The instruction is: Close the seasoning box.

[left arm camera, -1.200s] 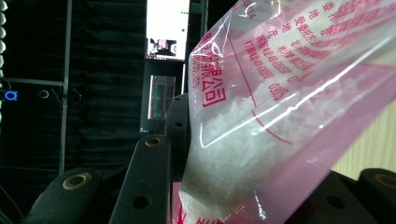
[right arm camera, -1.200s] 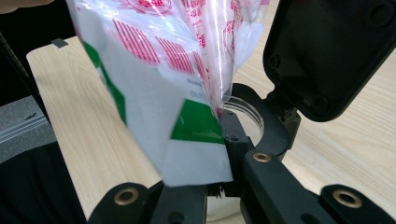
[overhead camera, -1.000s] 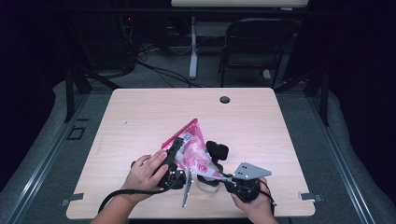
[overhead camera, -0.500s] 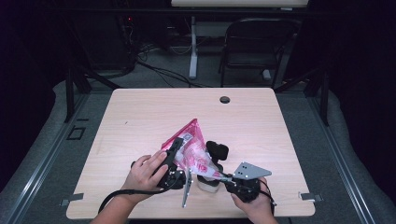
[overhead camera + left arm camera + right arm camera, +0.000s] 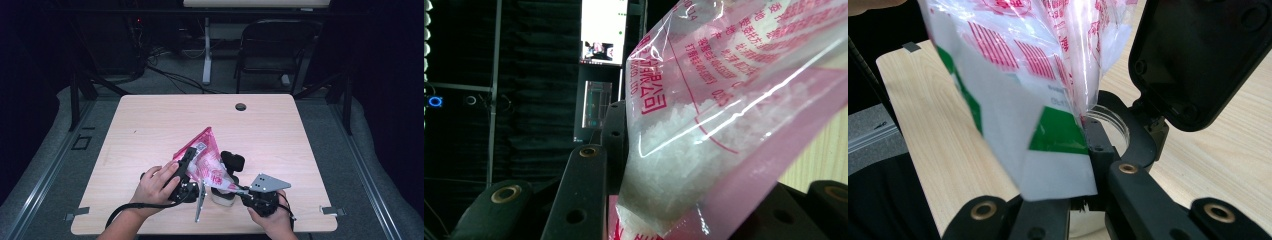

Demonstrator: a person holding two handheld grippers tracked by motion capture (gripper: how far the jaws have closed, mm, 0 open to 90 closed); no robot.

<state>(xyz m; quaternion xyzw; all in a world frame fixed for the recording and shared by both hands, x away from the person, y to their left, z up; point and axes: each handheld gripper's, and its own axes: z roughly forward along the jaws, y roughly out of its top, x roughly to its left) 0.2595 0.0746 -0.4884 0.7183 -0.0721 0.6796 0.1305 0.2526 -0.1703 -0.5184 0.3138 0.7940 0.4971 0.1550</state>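
**Pink bag tilted over a jar**

Held low over the near edge of the table (image 5: 150, 125) — pink bag (image 5: 207, 160) of white crystals, pinched by left claw (image 5: 186, 167) and right claw (image 5: 235, 189), corner down at a clear jar (image 5: 1110, 125) with open black lid (image 5: 233, 161).

The bag (image 5: 206, 159) is showing clear plastic tinted pink, printed with red lettering and red striped blocks, plus a white panel (image 5: 1013, 145) carrying green patches. White granular contents (image 5: 674, 165) are showing through the film. Both tools, left (image 5: 187, 162) and right (image 5: 239, 189), are presenting black jaws; the right one is bearing a grey plate. The table (image 5: 150, 125) is displaying a pale wood grain. The container (image 5: 1110, 125) is appearing clear.
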